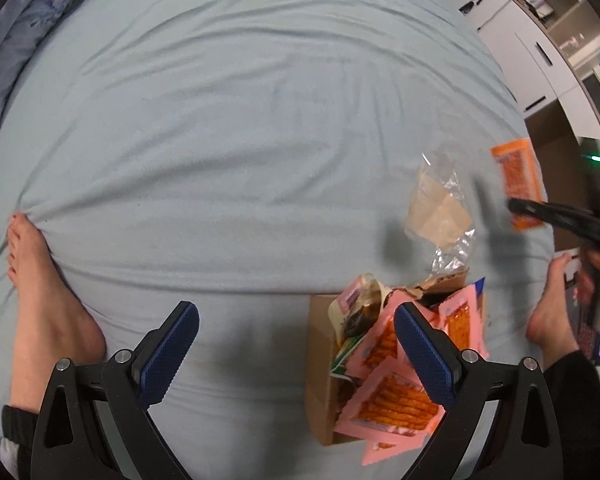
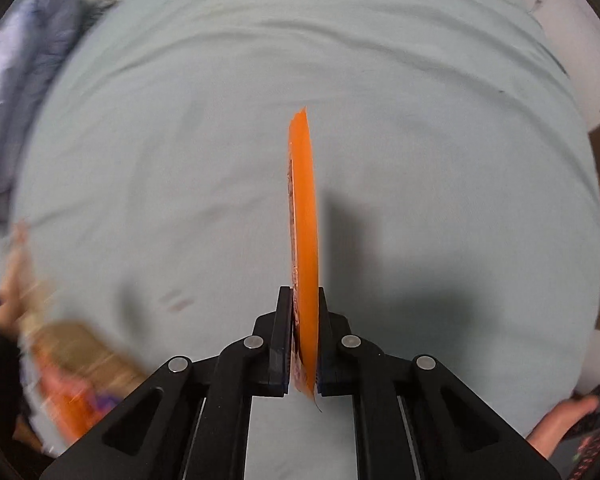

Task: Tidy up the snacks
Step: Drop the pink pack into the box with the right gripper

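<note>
My left gripper (image 1: pixel 296 320) is open and empty, hovering over the pale blue bedsheet (image 1: pixel 220 140). Its right finger (image 1: pixel 424 356) overlaps a brown cardboard box (image 1: pixel 320 380) holding several pink snack packets (image 1: pixel 392 400) and a cream pouch (image 1: pixel 360 300). My right gripper (image 2: pixel 304 320) is shut on an orange snack packet (image 2: pixel 303 208), held edge-on above the sheet. The same packet (image 1: pixel 518 176) and the right gripper (image 1: pixel 556 216) show at the right of the left wrist view. The box (image 2: pixel 84 356) is a blur at the lower left of the right wrist view.
A crumpled clear plastic bag with beige contents (image 1: pixel 440 208) lies beyond the box. Bare feet rest on the sheet at the left (image 1: pixel 40 300) and right (image 1: pixel 548 312). A patterned blanket (image 1: pixel 8 60) lies at the far left. White cabinets (image 1: pixel 532 48) stand past the bed's right edge.
</note>
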The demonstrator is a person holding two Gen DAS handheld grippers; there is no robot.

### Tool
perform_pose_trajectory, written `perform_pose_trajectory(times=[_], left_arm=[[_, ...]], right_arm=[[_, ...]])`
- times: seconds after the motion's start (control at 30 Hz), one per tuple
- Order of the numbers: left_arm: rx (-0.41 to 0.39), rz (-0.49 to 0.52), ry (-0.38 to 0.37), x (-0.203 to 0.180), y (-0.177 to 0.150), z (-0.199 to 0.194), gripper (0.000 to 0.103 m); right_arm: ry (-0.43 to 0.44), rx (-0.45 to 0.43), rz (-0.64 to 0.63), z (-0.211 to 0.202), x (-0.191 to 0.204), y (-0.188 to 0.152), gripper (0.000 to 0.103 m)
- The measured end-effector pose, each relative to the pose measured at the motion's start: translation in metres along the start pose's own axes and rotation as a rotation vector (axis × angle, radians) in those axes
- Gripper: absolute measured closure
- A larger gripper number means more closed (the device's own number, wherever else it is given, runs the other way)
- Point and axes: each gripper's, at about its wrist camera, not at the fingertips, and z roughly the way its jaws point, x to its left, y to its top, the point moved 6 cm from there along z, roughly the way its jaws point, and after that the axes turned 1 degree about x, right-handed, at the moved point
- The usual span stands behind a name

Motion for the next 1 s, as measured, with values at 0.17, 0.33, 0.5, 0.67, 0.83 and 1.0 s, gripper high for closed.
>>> perform_pose_trajectory(times=[0.17,0.33,0.5,0.67,0.83,1.0], left_arm=[[-0.024,0.024,0.026,0.003,-0.001,-0.006,0.003],[-0.068,0.027,0.046,0.011,0.000,-0.017,0.003],[-0.079,0.044,0.068,0.014,-0.005,-0.019,0.003],[-0.059,0.101,0.058,0.001,-0.016,-0.015,0.003],[-0.074,0.195,0.047,-0.022,-0.029,-0.023,0.003],[-0.133,0.250,0.088,-0.037,-0.038,-0.042,0.003]], right_arm=[[0.300,0.020,-0.043,-0.042,0.101,-0.052,0.096],[0.424,0.153,-0.116,-0.011,0.184,-0.091,0.096],[0.398,0.285,-0.078,0.054,0.196,-0.089,0.092],[0.263,0.253,0.006,0.033,0.188,-0.080,0.032],[0.184,0.211,0.053,-0.004,0.198,-0.097,0.020],[0.042,0.187,-0.020,-0.044,0.208,-0.128,0.019]])
